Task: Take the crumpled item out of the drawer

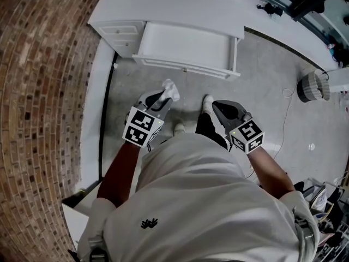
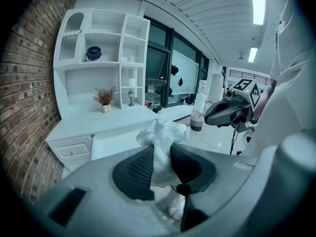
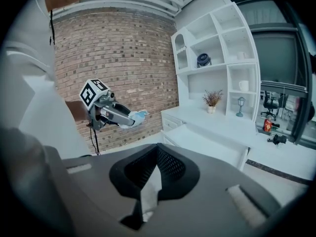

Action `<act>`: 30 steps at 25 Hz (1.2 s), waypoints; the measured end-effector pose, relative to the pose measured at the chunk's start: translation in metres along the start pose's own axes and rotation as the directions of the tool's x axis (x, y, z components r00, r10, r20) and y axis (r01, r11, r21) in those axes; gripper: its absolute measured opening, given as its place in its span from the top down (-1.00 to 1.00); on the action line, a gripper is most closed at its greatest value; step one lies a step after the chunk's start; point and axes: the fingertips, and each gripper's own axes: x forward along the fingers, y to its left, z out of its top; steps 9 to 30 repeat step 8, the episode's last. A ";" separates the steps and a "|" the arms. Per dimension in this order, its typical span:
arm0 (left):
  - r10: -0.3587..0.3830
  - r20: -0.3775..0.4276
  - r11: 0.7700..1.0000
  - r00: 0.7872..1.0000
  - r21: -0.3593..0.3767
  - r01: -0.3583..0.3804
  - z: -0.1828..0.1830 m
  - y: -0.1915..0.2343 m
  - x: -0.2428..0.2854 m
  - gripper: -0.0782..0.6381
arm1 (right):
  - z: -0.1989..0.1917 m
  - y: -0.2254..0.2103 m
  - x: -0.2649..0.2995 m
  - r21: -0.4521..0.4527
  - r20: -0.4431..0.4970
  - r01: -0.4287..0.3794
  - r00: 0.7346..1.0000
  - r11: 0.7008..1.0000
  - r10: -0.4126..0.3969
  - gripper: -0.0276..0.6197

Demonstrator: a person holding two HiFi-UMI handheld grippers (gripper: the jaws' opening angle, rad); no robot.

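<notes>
Jaws clamped on the crumpled item (image 1: 171, 87), left gripper (image 1: 164, 97) holding it up; right gripper (image 1: 210, 105) pinched closed, empty; drawer (image 1: 188, 47) pulled out at twelve o'clock.

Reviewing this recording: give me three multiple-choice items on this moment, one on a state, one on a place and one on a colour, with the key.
1. The drawer is: A pulled open; B shut; C lying on the floor.
2. The crumpled item is: A inside the drawer; B between the jaws of the left tool; C on a shelf.
3. The crumpled item is: A white; B red; C black.

Key: A, the head view shows its open inside. B, the left gripper view shows the jaws clamped on it. A, it shows white in that view.
</notes>
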 end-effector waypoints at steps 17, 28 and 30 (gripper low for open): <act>-0.005 -0.011 1.000 1.000 0.001 0.005 0.019 0.005 0.030 0.49 | -0.001 -0.035 0.000 0.011 -0.008 -0.002 1.000 1.000 0.002 0.88; -0.005 -0.011 1.000 1.000 0.001 0.005 0.019 0.005 0.030 0.49 | -0.001 -0.035 0.000 0.011 -0.008 -0.002 1.000 1.000 0.002 0.88; -0.005 -0.011 1.000 1.000 0.001 0.005 0.019 0.005 0.030 0.49 | -0.001 -0.035 0.000 0.011 -0.008 -0.002 1.000 1.000 0.002 0.88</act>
